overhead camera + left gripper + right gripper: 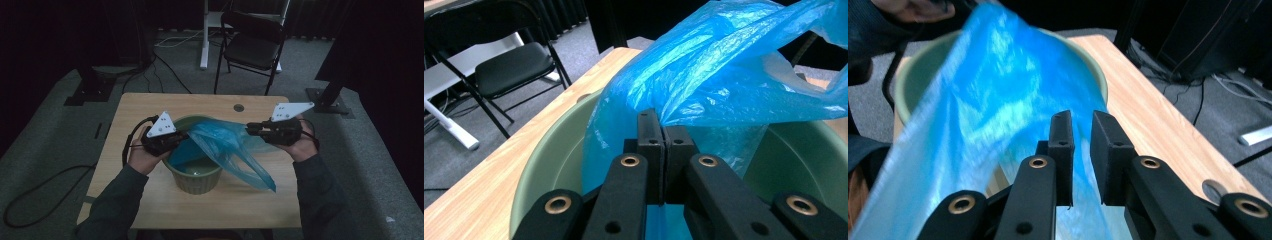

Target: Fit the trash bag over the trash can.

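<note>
A green round bin (pixel 195 182) stands on the wooden table (pixel 150 105), and a blue plastic bag (pixel 225 142) is draped across its mouth, one tail hanging over the front right. At the bin's left rim, my left gripper (pixel 185 135) is shut on the bag's edge. In the left gripper view its jaws (pixel 663 132) meet with the blue film (pixel 724 70) pinched between them above the bin (pixel 549 165). My right gripper (pixel 252 129) is at the bag's right side. Its jaws (pixel 1082 125) stand slightly apart over the bag (pixel 998 100) without visibly pressing on it.
A black folding chair (pixel 252 45) stands beyond the table's far edge, beside a white desk leg (pixel 204 35). Cables (pixel 165 75) run over the grey carpet. The table has a small round hole (pixel 238 107) near its far edge. Dark stands flank both sides.
</note>
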`<move>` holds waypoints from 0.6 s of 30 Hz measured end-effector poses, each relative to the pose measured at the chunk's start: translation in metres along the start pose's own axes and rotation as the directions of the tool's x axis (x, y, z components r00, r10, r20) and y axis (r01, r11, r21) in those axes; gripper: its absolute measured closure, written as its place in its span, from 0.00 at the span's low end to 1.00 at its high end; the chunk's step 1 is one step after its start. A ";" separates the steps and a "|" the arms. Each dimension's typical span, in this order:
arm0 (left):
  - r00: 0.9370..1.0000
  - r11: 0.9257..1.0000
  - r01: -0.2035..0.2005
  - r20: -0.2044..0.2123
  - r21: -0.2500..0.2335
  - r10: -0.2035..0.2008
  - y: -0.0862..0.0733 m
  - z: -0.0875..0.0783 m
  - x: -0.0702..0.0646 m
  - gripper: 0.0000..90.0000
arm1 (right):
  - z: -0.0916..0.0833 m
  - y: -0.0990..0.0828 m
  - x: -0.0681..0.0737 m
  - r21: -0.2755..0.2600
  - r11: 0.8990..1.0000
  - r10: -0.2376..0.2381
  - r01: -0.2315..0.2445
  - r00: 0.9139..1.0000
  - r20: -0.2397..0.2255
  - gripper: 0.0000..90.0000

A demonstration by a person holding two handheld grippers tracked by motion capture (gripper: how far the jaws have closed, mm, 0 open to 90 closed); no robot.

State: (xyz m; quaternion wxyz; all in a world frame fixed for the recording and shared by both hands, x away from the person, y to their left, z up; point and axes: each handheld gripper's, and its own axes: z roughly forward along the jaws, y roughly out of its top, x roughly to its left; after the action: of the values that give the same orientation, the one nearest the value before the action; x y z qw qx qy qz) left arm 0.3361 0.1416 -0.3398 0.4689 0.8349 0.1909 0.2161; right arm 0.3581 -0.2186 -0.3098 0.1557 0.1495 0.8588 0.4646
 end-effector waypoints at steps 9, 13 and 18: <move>1.000 1.000 0.019 -0.016 -0.007 -0.019 -0.007 -0.008 0.005 0.99 | 0.018 -0.010 -0.005 0.058 0.997 0.042 -0.042 0.999 0.002 0.82; 0.999 1.000 0.026 -0.020 -0.009 -0.026 -0.008 -0.010 0.007 0.99 | 0.024 -0.012 -0.006 0.062 0.997 0.041 -0.040 0.999 -0.009 0.77; 0.999 1.000 0.026 -0.020 -0.012 -0.026 -0.009 -0.011 0.007 0.99 | 0.037 -0.008 -0.006 0.078 0.997 0.022 -0.019 0.999 -0.036 0.73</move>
State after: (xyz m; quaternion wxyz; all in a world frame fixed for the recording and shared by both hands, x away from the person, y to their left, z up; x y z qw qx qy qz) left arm 0.3353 0.1571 -0.3412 0.4744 0.8275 0.2051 0.2194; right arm 0.3772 -0.1972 -0.3349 0.1293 0.1558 0.8774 0.4349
